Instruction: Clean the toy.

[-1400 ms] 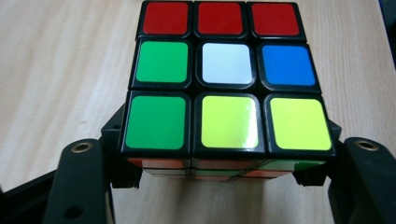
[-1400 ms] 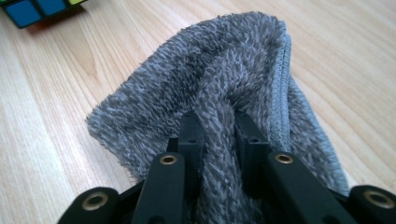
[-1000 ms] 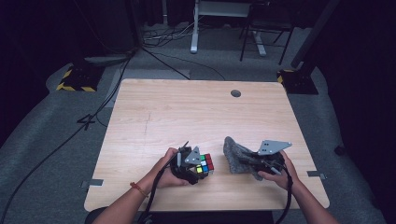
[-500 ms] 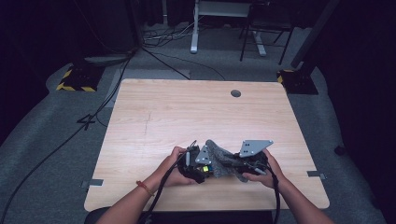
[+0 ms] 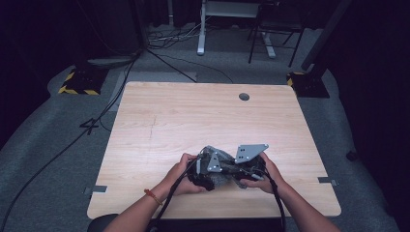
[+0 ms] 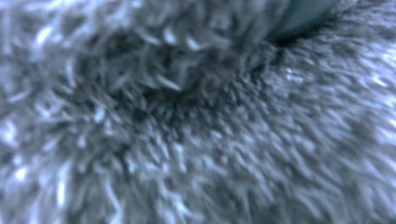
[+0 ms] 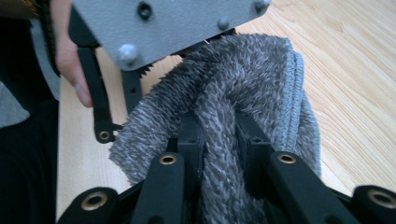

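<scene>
1. In the right gripper view I see my right gripper (image 7: pixel 219 135) clamped on a fold of the grey fuzzy cloth (image 7: pixel 243 84); both black jaws press into the pile from either side, with a ridge of fabric squeezed between them.
2. From that pinch the cloth's long axis runs away from the jaws, rising to a rounded hump and dropping to the table (image 7: pixel 355 60) beyond. Its hemmed edge curves down the far side of the hump.
3. Just past the cloth in the same view I see the left gripper (image 7: pixel 140 28), grey plate uppermost, touching the fabric. A person's fingers (image 7: pixel 70 60) wrap its black frame.
4. The left gripper view is pressed so close to the cloth (image 6: pixel 196 121) that I see blurred grey pile; I cannot tell whether those jaws are apart or together.
5. In the high view the cloth (image 5: pixel 220 166) lies bunched near the table's front edge, centred, between the two grippers, roughly left to right.
6. The left hand (image 5: pixel 186 174) and right hand (image 5: pixel 263 174) sit on either side of it, close together.
7. Farther off the wooden table (image 5: pixel 193 116) carries a round cable hole (image 5: pixel 244 96) near its rear edge.
</scene>
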Motion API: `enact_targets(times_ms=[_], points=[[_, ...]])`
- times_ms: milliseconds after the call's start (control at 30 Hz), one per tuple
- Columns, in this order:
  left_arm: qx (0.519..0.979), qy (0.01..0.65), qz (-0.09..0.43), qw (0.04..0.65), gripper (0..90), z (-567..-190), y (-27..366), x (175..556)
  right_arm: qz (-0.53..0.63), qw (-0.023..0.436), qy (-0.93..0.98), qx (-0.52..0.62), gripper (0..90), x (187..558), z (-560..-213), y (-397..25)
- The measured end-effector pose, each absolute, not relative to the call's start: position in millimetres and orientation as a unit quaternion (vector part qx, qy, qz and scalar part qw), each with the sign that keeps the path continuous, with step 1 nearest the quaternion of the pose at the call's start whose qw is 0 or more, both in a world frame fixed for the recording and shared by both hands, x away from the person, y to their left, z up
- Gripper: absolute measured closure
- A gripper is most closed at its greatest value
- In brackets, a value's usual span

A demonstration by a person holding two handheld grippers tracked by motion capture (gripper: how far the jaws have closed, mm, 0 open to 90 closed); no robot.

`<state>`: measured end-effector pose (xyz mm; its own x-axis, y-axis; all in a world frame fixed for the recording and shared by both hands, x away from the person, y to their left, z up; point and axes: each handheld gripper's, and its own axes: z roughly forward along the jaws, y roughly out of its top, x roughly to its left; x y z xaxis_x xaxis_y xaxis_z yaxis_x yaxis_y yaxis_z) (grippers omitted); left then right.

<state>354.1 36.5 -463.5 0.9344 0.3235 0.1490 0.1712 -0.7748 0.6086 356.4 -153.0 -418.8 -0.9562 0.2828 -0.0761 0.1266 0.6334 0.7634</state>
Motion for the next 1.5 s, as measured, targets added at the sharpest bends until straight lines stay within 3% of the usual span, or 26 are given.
enact_targets(times_ms=[267,567,1000,1500], points=[[0.931,0.115,0.115,0.328,33.5,-459,47,352,0.389,0.131,0.901,0.138,75.6,363,-427,-170],[0.924,0.111,0.12,0.346,33.6,-453,54,348,0.396,0.127,0.896,0.157,75.8,364,-433,-184],[0.934,0.103,0.124,0.319,33.6,-458,34,348,0.425,0.126,0.891,0.101,75.9,344,-413,-150],[0.923,0.108,0.136,0.343,33.6,-444,51,341,0.421,0.142,0.883,0.149,76.2,354,-419,-184]])
